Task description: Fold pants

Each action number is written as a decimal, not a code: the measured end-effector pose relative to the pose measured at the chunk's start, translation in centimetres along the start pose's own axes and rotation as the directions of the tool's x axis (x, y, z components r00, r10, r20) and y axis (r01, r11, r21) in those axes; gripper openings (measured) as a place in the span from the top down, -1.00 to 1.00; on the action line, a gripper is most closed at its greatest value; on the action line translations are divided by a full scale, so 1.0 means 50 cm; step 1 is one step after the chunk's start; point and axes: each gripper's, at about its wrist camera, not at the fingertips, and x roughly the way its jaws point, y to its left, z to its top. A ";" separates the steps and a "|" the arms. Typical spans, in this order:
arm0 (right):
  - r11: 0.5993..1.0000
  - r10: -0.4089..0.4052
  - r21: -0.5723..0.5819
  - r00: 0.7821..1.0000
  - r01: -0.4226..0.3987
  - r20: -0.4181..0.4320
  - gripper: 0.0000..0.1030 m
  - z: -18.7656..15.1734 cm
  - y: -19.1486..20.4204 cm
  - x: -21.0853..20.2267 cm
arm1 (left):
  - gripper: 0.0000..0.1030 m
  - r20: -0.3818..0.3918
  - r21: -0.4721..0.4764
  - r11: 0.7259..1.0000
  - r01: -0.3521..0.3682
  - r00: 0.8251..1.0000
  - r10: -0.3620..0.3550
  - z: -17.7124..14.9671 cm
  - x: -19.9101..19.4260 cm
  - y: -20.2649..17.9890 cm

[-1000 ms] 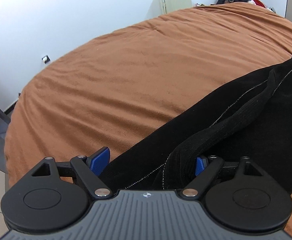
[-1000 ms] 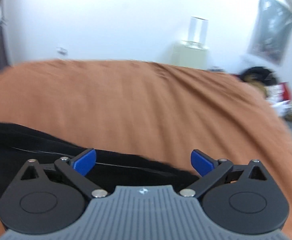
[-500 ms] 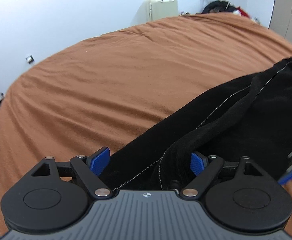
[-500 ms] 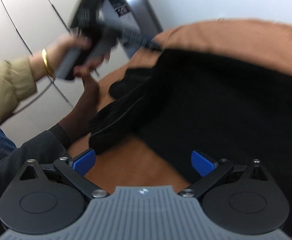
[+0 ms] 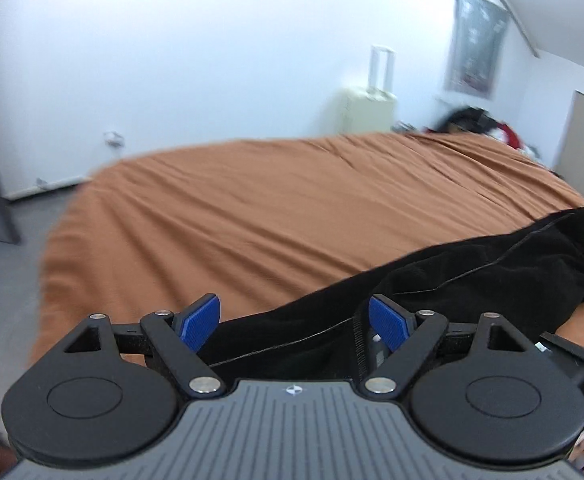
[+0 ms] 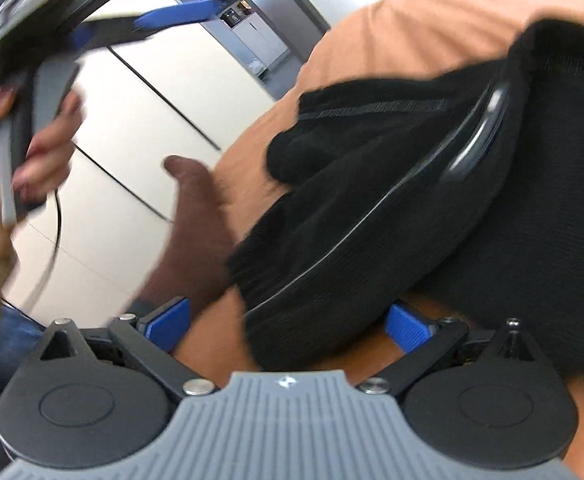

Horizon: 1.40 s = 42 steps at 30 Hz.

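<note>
Room: white walls, cream suitcase [image 5: 368,110] standing against the far wall, pale cabinet doors [image 6: 139,128] at the bed's near side.
Surface: bed [image 5: 292,208] under a rust-brown cover, lightly wrinkled.
Pants [image 5: 432,292]: black, lying bunched along the near edge of the bed, thin pale seam line running lengthwise; in the right wrist view [image 6: 432,184] heaped in thick folds on the cover.
Left gripper [image 5: 294,318]: blue pads spread wide, black fabric lying between them, not pinched.
Right gripper [image 6: 287,322]: pads spread apart, edge of the black heap just ahead, nothing clamped.
</note>
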 end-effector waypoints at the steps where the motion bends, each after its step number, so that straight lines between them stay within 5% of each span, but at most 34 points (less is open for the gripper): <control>1: 1.000 -0.001 0.016 1.000 0.001 0.000 -0.91 -0.007 0.004 0.012 | -0.92 0.033 -0.001 0.999 -0.042 0.999 0.042 -0.013 -0.031 -0.002; 5: 0.985 -0.171 0.034 0.984 0.170 0.050 -0.72 -0.008 0.050 0.081 | -0.93 0.151 -0.117 0.976 -0.184 0.968 0.201 -0.067 -0.140 -0.001; 6: 0.981 -0.190 0.040 0.980 0.188 0.059 -0.51 0.001 0.063 0.087 | -0.93 0.166 -0.137 0.969 -0.205 0.960 0.226 -0.076 -0.156 0.001; 11: 0.980 -0.194 -0.015 0.976 0.197 0.103 -0.49 0.105 0.133 0.105 | -0.94 0.203 -0.152 0.948 -0.279 0.930 0.306 -0.079 -0.201 0.015; 17: 0.939 -0.289 -0.147 0.944 0.312 0.159 -0.55 0.324 0.188 0.185 | -0.98 0.223 -0.196 0.944 -0.265 0.925 0.306 -0.090 -0.224 0.061; 19: 0.947 -0.287 -0.100 0.944 0.305 0.165 -0.62 0.365 0.185 0.192 | -0.98 0.195 -0.181 0.941 -0.285 0.928 0.318 -0.102 -0.206 0.071; 24: 0.952 -0.222 -0.170 0.957 0.254 0.189 -0.69 0.352 0.178 0.102 | -0.98 0.133 -0.153 0.942 -0.300 0.938 0.320 -0.119 -0.150 0.072; 29: 0.904 -0.330 -0.196 0.912 0.379 0.242 -0.87 0.278 0.119 -0.087 | -0.98 0.066 -0.126 0.939 -0.319 0.942 0.329 -0.121 -0.084 0.041; 33: 0.794 -0.518 -0.191 0.807 0.577 0.284 -0.88 0.186 0.059 -0.264 | -0.98 0.038 -0.096 0.944 -0.316 0.946 0.321 -0.096 -0.013 -0.038; 37: 0.658 -0.689 -0.130 0.662 0.742 0.293 -0.91 0.080 -0.041 -0.445 | -0.98 0.065 -0.080 0.958 -0.274 0.958 0.279 -0.053 0.059 -0.165; 42: 0.412 -0.868 -0.049 0.408 0.910 0.284 -0.91 -0.078 -0.179 -0.654 | -0.98 0.088 0.063 0.949 -0.309 0.949 0.303 -0.048 0.142 -0.339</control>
